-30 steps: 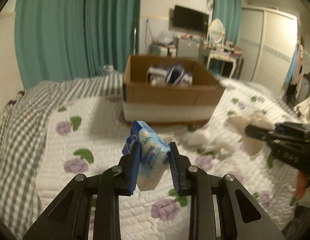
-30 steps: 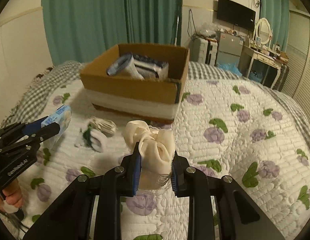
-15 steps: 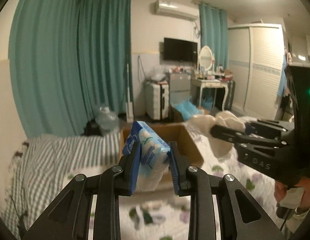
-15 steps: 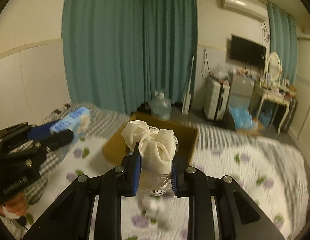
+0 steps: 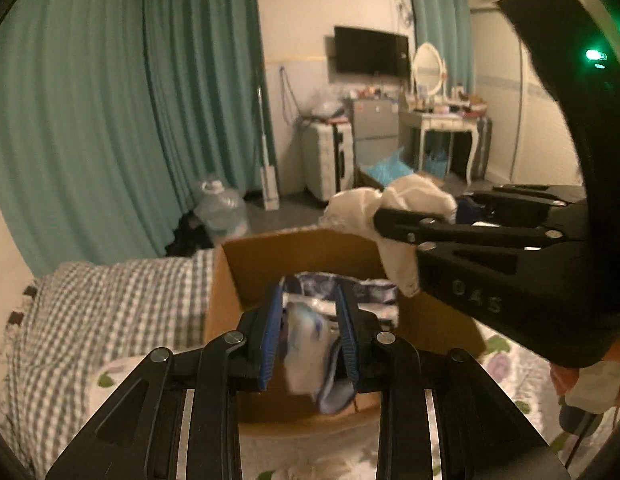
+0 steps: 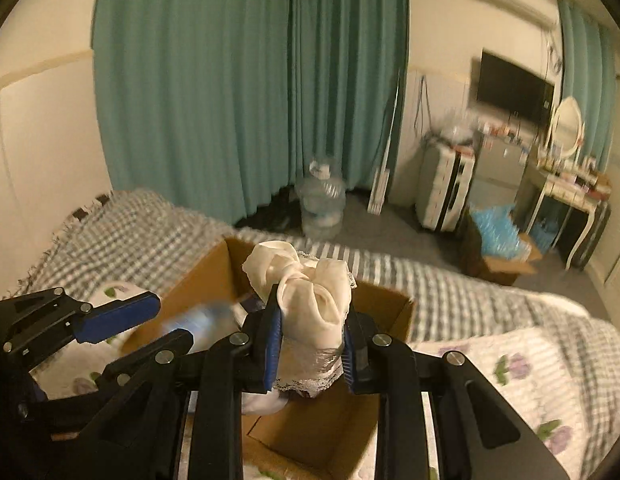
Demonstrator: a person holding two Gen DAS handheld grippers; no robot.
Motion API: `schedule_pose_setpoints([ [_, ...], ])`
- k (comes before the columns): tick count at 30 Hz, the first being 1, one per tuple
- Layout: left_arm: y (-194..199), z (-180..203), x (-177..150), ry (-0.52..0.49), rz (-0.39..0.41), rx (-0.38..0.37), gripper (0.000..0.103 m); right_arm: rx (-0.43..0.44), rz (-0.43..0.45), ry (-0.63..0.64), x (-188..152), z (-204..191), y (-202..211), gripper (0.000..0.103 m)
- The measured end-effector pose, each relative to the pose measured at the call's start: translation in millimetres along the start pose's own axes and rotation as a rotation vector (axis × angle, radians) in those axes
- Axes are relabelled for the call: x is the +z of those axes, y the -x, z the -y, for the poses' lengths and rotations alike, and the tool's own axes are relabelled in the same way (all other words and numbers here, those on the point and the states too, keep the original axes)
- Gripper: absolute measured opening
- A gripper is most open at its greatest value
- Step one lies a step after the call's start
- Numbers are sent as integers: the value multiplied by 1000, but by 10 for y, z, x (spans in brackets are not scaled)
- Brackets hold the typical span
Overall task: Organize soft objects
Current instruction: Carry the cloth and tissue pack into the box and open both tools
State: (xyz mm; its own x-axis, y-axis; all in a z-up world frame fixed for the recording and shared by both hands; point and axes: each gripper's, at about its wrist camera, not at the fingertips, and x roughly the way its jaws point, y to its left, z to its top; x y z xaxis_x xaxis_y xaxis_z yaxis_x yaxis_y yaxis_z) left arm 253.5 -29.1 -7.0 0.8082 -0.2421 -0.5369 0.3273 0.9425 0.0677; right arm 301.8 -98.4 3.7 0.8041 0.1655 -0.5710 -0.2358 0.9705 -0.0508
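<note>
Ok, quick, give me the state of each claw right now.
Left claw: open, blue-and-white tissue pack dropping out over the cardboard box.
Right claw: shut on the cream cloth bundle.

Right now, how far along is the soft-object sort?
Done: wrapped packs already lie in the cardboard box. In hand: the left gripper has opened over it, and the blue-and-white packet is blurred, apparently dropping; the right gripper clamps the cream fabric bundle above the box. Left: releasing that bundle. Anything on the bed is out of view.
</note>
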Motion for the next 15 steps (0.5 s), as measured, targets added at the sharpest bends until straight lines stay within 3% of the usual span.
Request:
schedule_pose_setpoints([
  [5, -233, -24, -135, -2, -21, 3, 30, 24, -49, -42, -105, 194, -376, 24],
  [7, -266, -17, -163, -7, -21, -1, 31, 39, -54, -71, -125, 285, -407, 33],
  [8, -286, -4, -165, -14, -24, -2, 43, 37, -50, -75, -121, 306, -406, 50],
  [9, -302, 7, -162, -18, -29, 4, 63, 35, -44, -79, -130, 332, -385, 68],
  [11, -306, 18, -146, -17, -27, 34, 74, 35, -21, -97, -112, 381, -308, 73],
  [15, -97, -6, -72, -1, 21, 61, 74, 26, 10, -125, -4, 441, -20, 73],
])
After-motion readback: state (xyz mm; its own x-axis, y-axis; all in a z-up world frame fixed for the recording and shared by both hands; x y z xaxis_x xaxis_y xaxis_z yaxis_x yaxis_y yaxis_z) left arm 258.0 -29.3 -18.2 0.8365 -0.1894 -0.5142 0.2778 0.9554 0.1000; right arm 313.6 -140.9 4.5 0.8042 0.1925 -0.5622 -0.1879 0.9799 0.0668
